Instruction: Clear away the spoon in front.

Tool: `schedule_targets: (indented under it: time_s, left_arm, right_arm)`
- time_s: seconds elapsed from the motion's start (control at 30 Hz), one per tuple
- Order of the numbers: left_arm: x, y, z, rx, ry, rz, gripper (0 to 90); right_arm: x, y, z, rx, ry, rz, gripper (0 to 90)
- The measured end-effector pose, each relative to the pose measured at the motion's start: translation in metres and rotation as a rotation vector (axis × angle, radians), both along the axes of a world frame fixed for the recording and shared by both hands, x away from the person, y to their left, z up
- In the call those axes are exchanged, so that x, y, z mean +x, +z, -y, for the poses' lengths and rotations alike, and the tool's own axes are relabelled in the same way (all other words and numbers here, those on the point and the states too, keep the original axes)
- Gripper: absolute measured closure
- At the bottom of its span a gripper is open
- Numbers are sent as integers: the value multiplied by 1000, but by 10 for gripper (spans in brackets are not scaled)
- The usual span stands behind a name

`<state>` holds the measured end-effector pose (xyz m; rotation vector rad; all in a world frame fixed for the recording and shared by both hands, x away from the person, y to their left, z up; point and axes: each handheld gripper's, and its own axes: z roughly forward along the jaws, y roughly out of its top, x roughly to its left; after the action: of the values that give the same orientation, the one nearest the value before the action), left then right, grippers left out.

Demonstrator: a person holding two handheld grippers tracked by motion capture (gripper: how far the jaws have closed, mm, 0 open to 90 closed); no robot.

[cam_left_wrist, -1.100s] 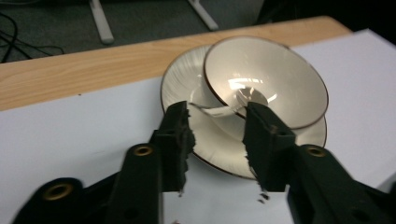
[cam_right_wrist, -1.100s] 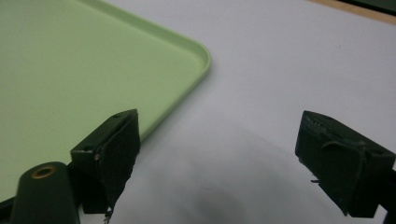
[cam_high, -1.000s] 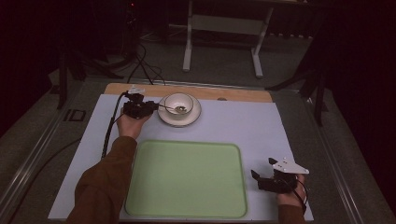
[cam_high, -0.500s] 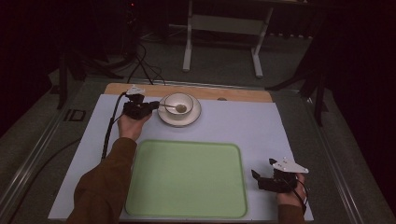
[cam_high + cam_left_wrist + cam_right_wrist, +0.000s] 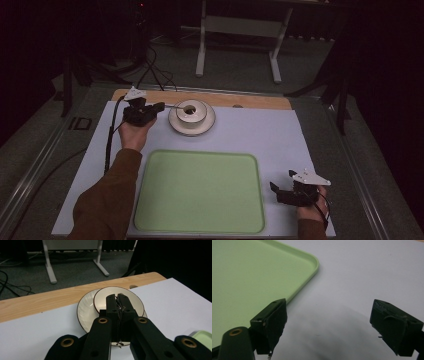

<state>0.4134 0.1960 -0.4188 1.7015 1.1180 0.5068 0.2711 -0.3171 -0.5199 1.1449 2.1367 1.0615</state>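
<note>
The left gripper (image 5: 159,106) had just closed its jaws on the spoon (image 5: 175,106) handle above the bowl (image 5: 192,109) on its saucer (image 5: 192,126), while the right gripper (image 5: 278,192) rested with jaws apart beside the green tray (image 5: 200,227).

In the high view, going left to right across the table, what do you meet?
Left gripper → bowl on its saucer → green tray, nearer the person → right gripper.

Green tray (image 5: 200,192) near white stand (image 5: 240,30)
</note>
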Motion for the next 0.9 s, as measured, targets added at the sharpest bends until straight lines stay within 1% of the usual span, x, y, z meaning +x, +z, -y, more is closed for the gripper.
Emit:
schedule_targets:
  time_s: [0.07,0.13,0.2,0.3,0.37,0.43,0.5,0.53,0.6,0.67,0.7,0.9]
  left_arm:
    - [-4,3,-2,15,-1,7,891]
    - [-9,7,-2,55,2,22,891]
    - [-15,9,-4,81,4,34,891]
    - [-23,12,-8,103,11,46,891]
    - [-28,13,-11,101,12,46,890]
    - [-35,14,-14,115,21,44,891]
    - [-35,14,-14,115,21,44,891]
    - [-44,14,-19,107,15,45,891]
    - [-51,13,-23,118,17,45,891]
    - [-54,13,-25,116,21,44,891]
    - [-59,14,-30,97,23,47,891]
    - [-74,15,-37,95,25,57,891]
  right_arm:
    - [0,1,0,0,-2,4,142]
    - [-1,1,1,4,-6,9,142]
    - [-1,2,2,9,-10,15,143]
    - [-2,2,2,13,-15,22,142]
    - [-2,2,3,13,-21,26,142]
    - [-2,3,3,17,-30,28,142]
    - [-2,3,4,19,-33,31,142]
    - [-2,3,4,21,-37,34,142]
    - [-2,3,4,20,-40,35,142]
    - [-2,3,4,19,-41,36,142]
    - [-2,3,4,17,-39,37,142]
    - [-2,3,4,16,-44,39,142]
